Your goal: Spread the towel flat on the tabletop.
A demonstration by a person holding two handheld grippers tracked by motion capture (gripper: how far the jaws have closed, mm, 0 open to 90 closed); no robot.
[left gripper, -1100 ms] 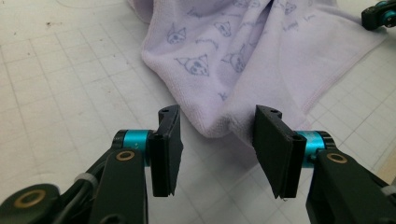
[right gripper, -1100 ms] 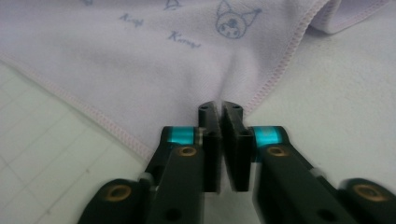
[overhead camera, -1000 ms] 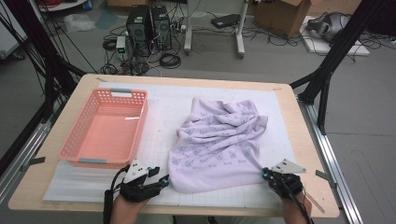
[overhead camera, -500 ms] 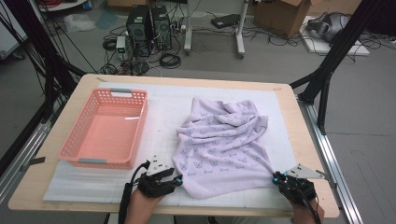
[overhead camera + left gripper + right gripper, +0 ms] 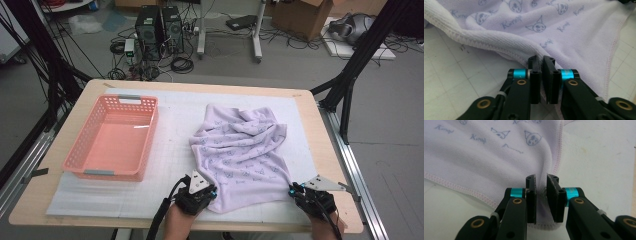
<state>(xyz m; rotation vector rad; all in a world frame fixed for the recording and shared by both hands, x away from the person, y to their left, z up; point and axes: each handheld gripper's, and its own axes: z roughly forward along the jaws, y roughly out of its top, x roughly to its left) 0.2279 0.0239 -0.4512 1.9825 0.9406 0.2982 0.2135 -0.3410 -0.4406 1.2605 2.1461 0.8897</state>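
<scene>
Lilac towel [image 5: 243,152] crumpled at centre-right of frame on white mat [image 5: 170,130], long axis running from upper right down to lower edge; left gripper [image 5: 206,192] jaws just closed, pinching lower-left hem; right gripper [image 5: 298,191] jaws narrow, just eased wider, lower-right corner between them; pink basket [image 5: 114,137] at left

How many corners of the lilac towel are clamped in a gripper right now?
2. The left gripper pinches the towel at its near left corner; the right gripper pinches the near right corner. The far corners lie free in rumpled folds, partly hidden.
</scene>
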